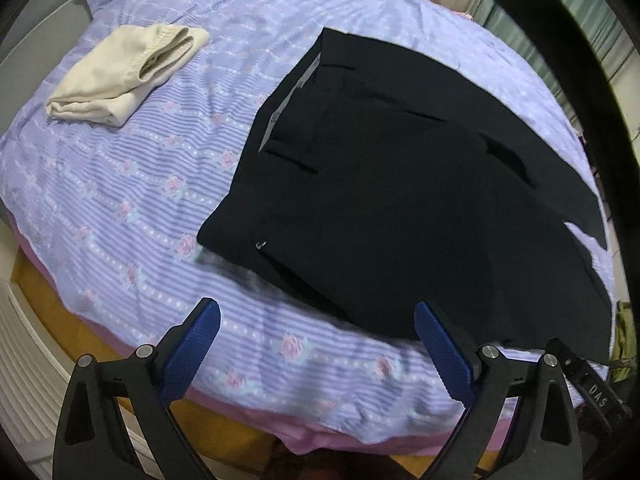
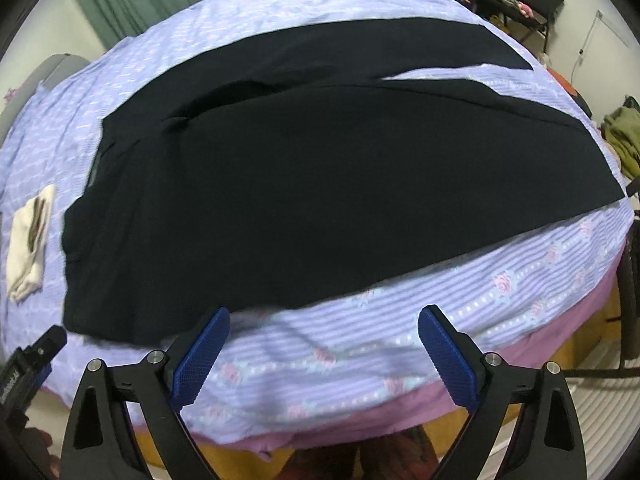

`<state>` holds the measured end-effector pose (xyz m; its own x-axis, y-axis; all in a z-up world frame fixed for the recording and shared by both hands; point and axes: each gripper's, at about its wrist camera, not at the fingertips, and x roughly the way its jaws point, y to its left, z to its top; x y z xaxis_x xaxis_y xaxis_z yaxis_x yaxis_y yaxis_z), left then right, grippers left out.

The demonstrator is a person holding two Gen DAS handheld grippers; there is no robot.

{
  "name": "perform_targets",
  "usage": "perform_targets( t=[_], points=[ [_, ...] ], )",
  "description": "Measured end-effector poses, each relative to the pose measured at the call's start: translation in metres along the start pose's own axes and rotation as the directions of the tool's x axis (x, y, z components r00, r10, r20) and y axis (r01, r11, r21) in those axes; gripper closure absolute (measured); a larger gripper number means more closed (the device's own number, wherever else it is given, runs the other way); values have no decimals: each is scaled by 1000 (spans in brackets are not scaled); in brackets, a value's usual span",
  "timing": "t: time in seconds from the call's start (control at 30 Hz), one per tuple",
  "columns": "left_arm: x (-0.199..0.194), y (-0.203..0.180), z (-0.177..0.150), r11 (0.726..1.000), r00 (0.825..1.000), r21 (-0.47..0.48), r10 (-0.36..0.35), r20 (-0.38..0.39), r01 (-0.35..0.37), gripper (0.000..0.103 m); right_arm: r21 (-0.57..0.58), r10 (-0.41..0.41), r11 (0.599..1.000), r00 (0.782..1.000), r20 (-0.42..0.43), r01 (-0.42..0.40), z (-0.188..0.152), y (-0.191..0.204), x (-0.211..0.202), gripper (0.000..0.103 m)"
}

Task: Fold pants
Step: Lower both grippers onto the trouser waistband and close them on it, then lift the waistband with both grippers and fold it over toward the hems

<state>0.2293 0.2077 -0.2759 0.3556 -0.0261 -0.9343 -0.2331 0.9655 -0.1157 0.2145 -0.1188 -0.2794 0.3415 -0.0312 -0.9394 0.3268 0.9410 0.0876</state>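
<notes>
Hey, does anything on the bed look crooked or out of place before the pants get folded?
Nothing damaged or spilled. The black pants lie unfolded on the bedspread with legs splayed apart, a wrinkle near the crotch. Both grippers are open above the near edge.

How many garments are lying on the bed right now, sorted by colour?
Black: 1, the pants, spread flat on the bed.
Cream: 1, a folded garment, lying apart from the pants.
Total: 2
</notes>
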Motion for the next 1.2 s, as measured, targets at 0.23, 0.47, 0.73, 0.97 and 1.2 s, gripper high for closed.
perform_targets(
  t=[0.23, 0.47, 0.73, 0.97, 1.2],
  points=[
    [45, -3, 2, 1000, 997, -5, 3, -79, -4, 5, 77, 13, 997, 998, -66, -8, 6, -11, 40, 16],
    [77, 0, 7, 997, 988, -74, -30, -148, 20, 5, 173, 70, 984, 987, -143, -44, 8, -25, 69, 26],
    [98, -6, 29, 987, 981, -144, -93, -168, 69, 8, 239, 105, 969, 984, -147, -68, 29, -31, 77, 38],
    [90, -9, 47, 987, 983, -149, -90, -157, 67, 75, 194, 71, 980, 983, -169, -37, 50, -23, 72, 70],
    [32, -19, 61, 990, 992, -101, -107, -63, 100, 94, 88, 86, 993, 994, -74, -79, 66, -15, 6, 91]
  ],
)
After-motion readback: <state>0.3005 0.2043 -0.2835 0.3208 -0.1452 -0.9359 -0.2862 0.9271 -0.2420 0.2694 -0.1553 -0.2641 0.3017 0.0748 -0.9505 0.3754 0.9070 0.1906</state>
